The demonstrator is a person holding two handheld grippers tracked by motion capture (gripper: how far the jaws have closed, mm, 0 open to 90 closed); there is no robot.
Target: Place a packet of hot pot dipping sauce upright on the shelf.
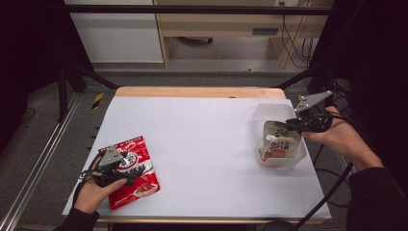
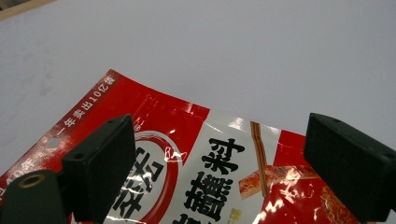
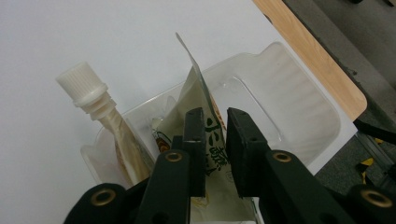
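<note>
White-topped rectangular desk (image 1: 202,144) with a pale wooden rim along the far edge. Near the right edge, about midway along it, a clear plastic tub (image 1: 269,113) with ribbed walls, standing on the white top. Inside that tub, a cream-and-green spouted stand-up pouch (image 1: 279,142) with a white ribbed screw cap (image 3: 80,84), leaning upright, cap end toward the near side of the tub in the high view. Near the near-left corner, a flat red glossy snack packet (image 1: 137,171) with black lettering on a white band, lying face up on the desk, one corner reaching the near edge.

Right tool (image 1: 294,124), held from the right edge side by the person's right hand (image 1: 337,137), set over the tub at the pouch's top. In the right gripper view, black jaws a narrow gap apart with the pouch's thin upper edge standing between them; pads close to the film on both sides but not clearly pressing it.

Left tool (image 1: 126,169), in the person's left hand (image 1: 94,192), low over the red packet. In the left gripper view, black jaws spread wide, one at either side of the packet's printed face, nothing clamped between them.
</note>
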